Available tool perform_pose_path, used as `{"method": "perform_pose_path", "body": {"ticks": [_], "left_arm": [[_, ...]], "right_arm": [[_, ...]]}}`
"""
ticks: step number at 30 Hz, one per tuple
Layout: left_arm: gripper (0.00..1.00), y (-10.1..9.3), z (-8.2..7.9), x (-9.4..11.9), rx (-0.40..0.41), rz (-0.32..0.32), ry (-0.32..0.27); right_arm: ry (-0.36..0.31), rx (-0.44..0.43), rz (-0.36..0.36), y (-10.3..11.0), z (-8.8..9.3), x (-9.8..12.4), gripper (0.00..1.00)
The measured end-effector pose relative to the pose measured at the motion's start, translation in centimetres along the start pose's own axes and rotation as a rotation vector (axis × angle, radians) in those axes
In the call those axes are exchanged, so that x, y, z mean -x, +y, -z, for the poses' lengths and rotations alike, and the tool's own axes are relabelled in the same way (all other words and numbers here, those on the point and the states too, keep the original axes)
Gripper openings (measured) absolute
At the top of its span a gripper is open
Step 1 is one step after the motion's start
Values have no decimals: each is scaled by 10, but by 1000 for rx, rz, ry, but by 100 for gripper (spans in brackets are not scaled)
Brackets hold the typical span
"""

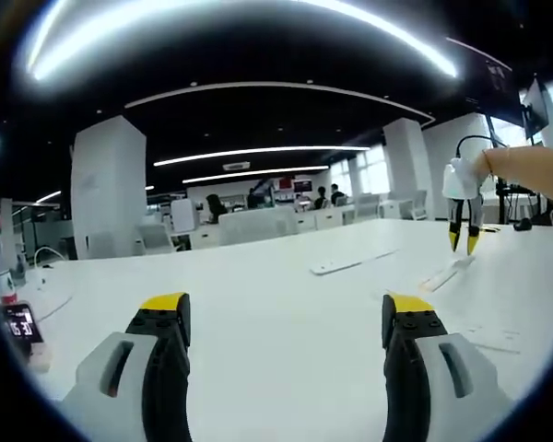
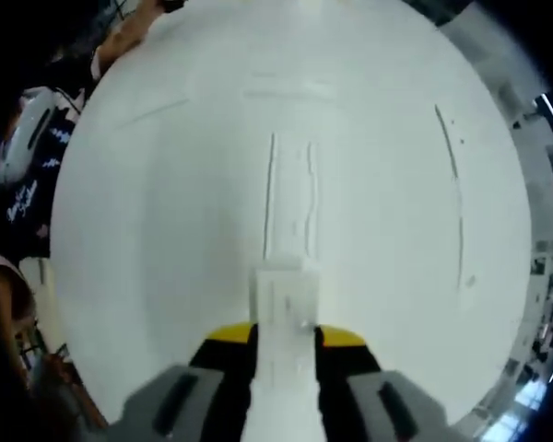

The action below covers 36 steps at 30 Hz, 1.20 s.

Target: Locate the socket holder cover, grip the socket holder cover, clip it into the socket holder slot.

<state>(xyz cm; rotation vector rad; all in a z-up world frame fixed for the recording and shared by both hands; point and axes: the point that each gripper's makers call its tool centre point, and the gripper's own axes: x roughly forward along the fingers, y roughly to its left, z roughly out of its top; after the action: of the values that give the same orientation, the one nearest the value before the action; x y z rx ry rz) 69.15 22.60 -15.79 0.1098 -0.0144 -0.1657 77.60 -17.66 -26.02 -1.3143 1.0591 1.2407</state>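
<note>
Your right gripper (image 2: 284, 336) clamped on socket holder cover (image 2: 286, 304); socket holder slot (image 2: 290, 198) dead ahead, long axis in line. Left gripper (image 1: 284, 318) wide open, idle.

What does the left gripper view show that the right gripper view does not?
Left gripper view: the left gripper open over bare table, the right gripper held by a hand above a long white strip, a second flat white piece nearby, a small clock at the table edge, and the office beyond.

Right gripper view: close up, looking down, the right gripper shut on a white cover, lined up with the long white holder.

Both: the white table and the holder.
</note>
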Motion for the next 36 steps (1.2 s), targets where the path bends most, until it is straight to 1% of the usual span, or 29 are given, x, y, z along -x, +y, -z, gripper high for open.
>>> {"method": "perform_pose_path", "body": {"ticks": [11, 13, 25, 36], "left_arm": [[84, -2, -2, 0, -1, 4, -3], [84, -1, -4, 1, -3, 0, -13], [84, -2, -5, 1, -4, 1, -15], [84, -3, -5, 1, -5, 4, -14]], "right_arm": [[8, 0, -20, 4, 0, -9, 27], [6, 5, -27, 8, -2, -13, 27], [-23, -1, -34, 8, -8, -15, 27], [-29, -9, -40, 8, -10, -18, 27]]}}
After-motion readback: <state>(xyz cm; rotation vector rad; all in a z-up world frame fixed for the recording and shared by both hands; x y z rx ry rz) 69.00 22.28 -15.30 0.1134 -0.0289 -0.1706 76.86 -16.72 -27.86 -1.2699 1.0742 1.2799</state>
